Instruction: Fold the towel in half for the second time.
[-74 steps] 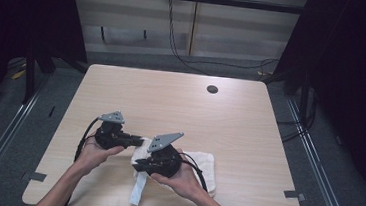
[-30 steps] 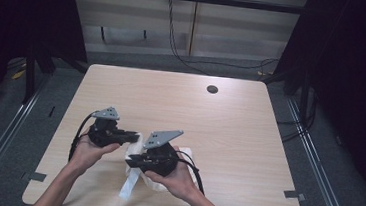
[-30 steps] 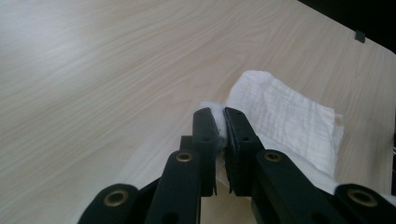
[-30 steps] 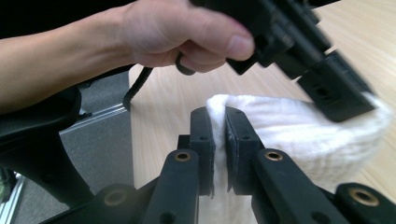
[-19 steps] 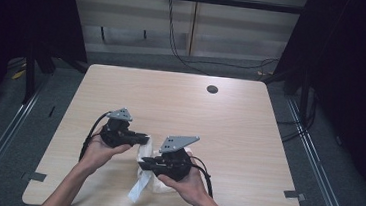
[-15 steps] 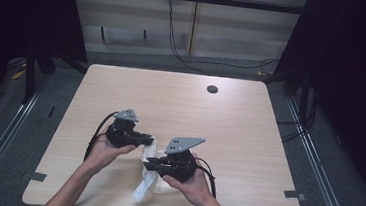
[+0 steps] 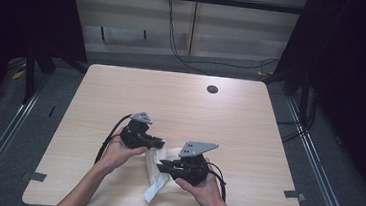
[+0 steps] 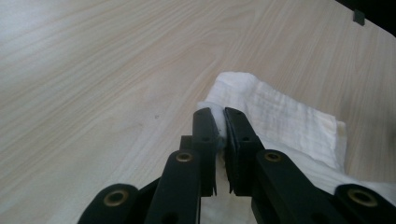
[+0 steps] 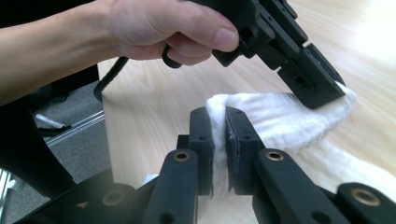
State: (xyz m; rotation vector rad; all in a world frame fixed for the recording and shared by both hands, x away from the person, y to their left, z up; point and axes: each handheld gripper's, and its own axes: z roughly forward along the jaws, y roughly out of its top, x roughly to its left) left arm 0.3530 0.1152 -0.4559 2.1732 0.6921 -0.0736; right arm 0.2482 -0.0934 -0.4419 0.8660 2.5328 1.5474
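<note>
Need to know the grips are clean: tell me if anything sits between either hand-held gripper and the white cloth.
Nothing visible does. The left hand-held gripper and right hand-held gripper each pinch the white cloth directly, with cloth between the pads.

a white cloth (image 7: pixel 156 167) with a fine woven rib texture is seen at lower centre of the high view, one layer a shade creamier. the left gripper (image 7: pixel 160 142) and right gripper (image 7: pixel 161 165) are black, each topped by a grey plate, with brass-coloured rivets on the jaws. the table (image 7: pixel 249 124) is pale beige wood grain, marked by a dark round hole (image 7: pixel 212 89) at upper right. grey floor and black surroundings are shown.
</note>
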